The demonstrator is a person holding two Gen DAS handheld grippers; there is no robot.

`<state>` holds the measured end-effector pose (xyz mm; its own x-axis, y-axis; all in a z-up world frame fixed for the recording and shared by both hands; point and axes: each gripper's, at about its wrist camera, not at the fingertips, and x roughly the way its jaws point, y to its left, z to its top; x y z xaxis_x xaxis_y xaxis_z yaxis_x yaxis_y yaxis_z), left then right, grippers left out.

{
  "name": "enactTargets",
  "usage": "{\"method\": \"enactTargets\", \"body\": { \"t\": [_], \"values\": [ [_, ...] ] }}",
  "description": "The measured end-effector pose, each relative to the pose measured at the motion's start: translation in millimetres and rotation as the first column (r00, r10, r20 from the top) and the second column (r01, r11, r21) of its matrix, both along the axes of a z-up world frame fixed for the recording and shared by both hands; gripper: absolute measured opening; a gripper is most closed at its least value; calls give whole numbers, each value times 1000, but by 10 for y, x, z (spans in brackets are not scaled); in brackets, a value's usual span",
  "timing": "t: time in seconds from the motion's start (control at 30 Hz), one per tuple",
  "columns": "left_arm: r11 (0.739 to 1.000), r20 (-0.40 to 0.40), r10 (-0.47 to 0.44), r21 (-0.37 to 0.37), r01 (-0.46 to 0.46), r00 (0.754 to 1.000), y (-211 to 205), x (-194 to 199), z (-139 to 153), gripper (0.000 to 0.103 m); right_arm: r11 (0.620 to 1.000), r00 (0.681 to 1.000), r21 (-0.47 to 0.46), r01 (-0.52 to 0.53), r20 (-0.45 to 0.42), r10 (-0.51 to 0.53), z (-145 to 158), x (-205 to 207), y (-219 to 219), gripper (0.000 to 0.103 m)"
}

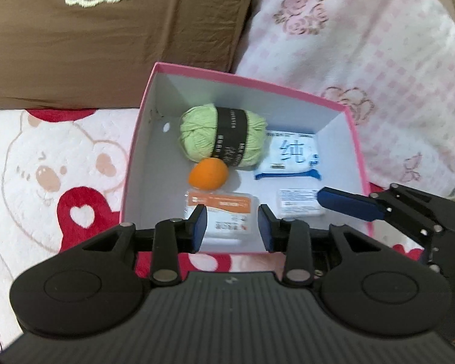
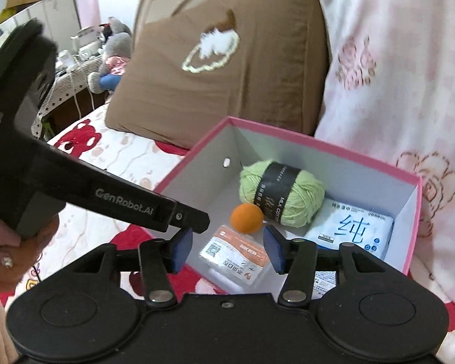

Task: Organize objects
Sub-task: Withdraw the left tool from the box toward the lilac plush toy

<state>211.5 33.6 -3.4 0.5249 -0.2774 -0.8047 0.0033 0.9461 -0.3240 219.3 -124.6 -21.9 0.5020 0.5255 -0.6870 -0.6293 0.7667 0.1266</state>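
A pink box (image 1: 148,115) with a white inside sits on the bed; it also shows in the right wrist view (image 2: 318,142). In it lie a green yarn ball (image 1: 197,133) (image 2: 306,194), an orange ball (image 1: 208,177) (image 2: 247,216), a blue-and-white wipes pack (image 1: 291,157) (image 2: 355,227), a clear box with an orange label (image 1: 224,212) (image 2: 236,261) and a small white pack (image 1: 297,206). My left gripper (image 1: 232,230) is open and empty over the box's near edge. My right gripper (image 2: 227,248) is open and empty above the labelled box; it also shows at the right in the left wrist view (image 1: 379,204).
The box rests on a red-and-white cartoon blanket (image 1: 45,176). A brown pillow (image 1: 106,36) and a pink floral pillow (image 1: 364,60) lean behind it. A plush toy (image 2: 112,57) and a cluttered desk stand beyond the bed's left edge.
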Motion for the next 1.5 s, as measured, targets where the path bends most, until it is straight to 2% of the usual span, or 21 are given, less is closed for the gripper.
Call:
{"method": "enactTargets", "body": {
  "t": [0.23,0.37,0.63,0.67,0.7,0.77,0.97,1.03,1.2,1.33,1.5],
  "values": [
    [999,11,-11,35,11,1000,-115,-266,328,41,1000,999,-20,-5,47,5,163,-224,-110,62],
    [999,-5,-21,30,21,1000,-175,-355,476,41,997,997,-72,0,81,6,314,-331,-183,69],
    [996,28,-29,91,27,999,-266,-666,745,54,998,991,-59,26,132,-18,599,-582,-434,79],
    [995,25,-31,95,29,999,-275,-703,757,55,998,990,-61,24,139,-15,622,-628,-456,81],
    [995,21,-33,97,30,999,-281,-744,769,56,998,989,-66,19,148,-9,645,-677,-476,88],
    [994,13,-34,105,32,999,-293,-818,786,57,998,985,-67,9,171,2,687,-762,-512,92],
    [990,9,-49,132,47,999,-338,-1040,838,61,995,978,-102,-10,208,31,758,-989,-589,93],
    [988,10,-60,141,58,998,-358,-1100,856,67,994,976,-112,-17,215,41,766,-1047,-607,93],
    [982,6,-96,163,94,995,-404,-1205,887,71,993,972,-119,-16,229,43,790,-1171,-669,93],
    [980,9,-104,171,101,995,-406,-1268,891,79,991,971,-129,-31,233,61,792,-1262,-714,94],
    [988,12,-88,131,86,996,-400,-1308,816,84,985,968,-160,-60,232,97,718,-1392,-769,94]
  ]
}}
